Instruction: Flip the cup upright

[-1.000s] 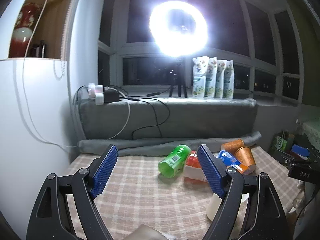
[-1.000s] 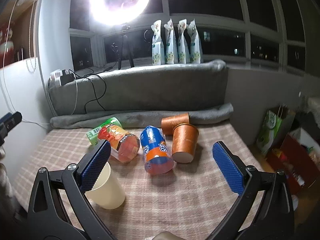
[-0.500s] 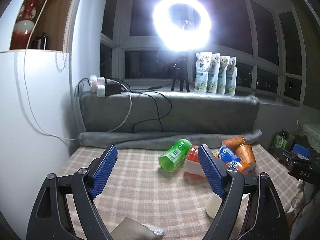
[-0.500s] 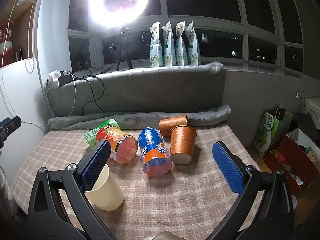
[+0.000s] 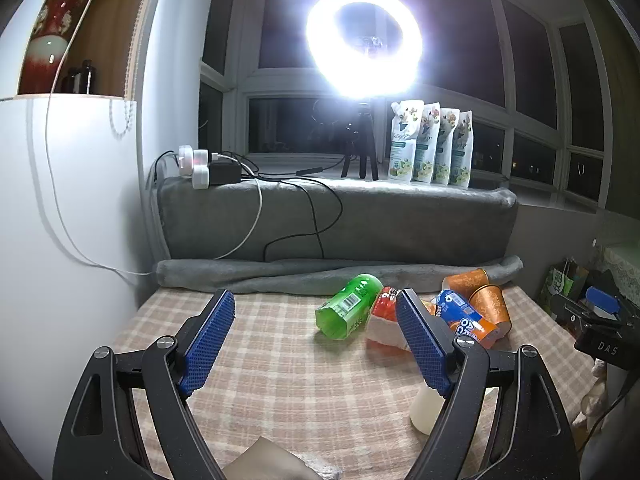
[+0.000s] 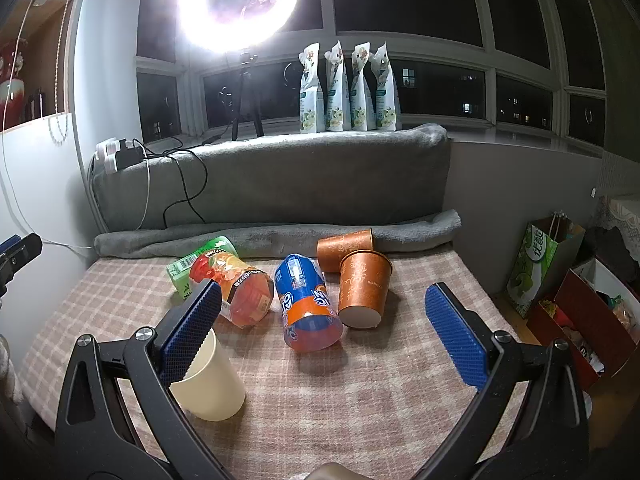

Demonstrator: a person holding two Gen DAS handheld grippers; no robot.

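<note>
Several cups lie tipped on a checked table (image 6: 360,392). In the right wrist view: a cream cup (image 6: 210,386) behind my left finger, a red-orange cup (image 6: 240,292), a green cup (image 6: 196,264), a blue-orange cup (image 6: 306,306) and two copper cups, one in front (image 6: 362,292) and one behind (image 6: 344,246). My right gripper (image 6: 320,330) is open and empty above the near table. My left gripper (image 5: 316,340) is open and empty, left of the green cup (image 5: 348,308). The cream cup (image 5: 428,410) is partly hidden behind its right finger.
A grey blanket roll (image 6: 280,236) and a padded ledge (image 6: 280,176) with cables bound the table's far side. A ring light (image 5: 364,40) glares above. A white cabinet (image 5: 60,220) stands left. Bags and boxes (image 6: 560,280) sit right of the table.
Both grippers have risen and tilted slightly, so the table and cups sit a little lower in view. Both stay open. No cup has moved.
</note>
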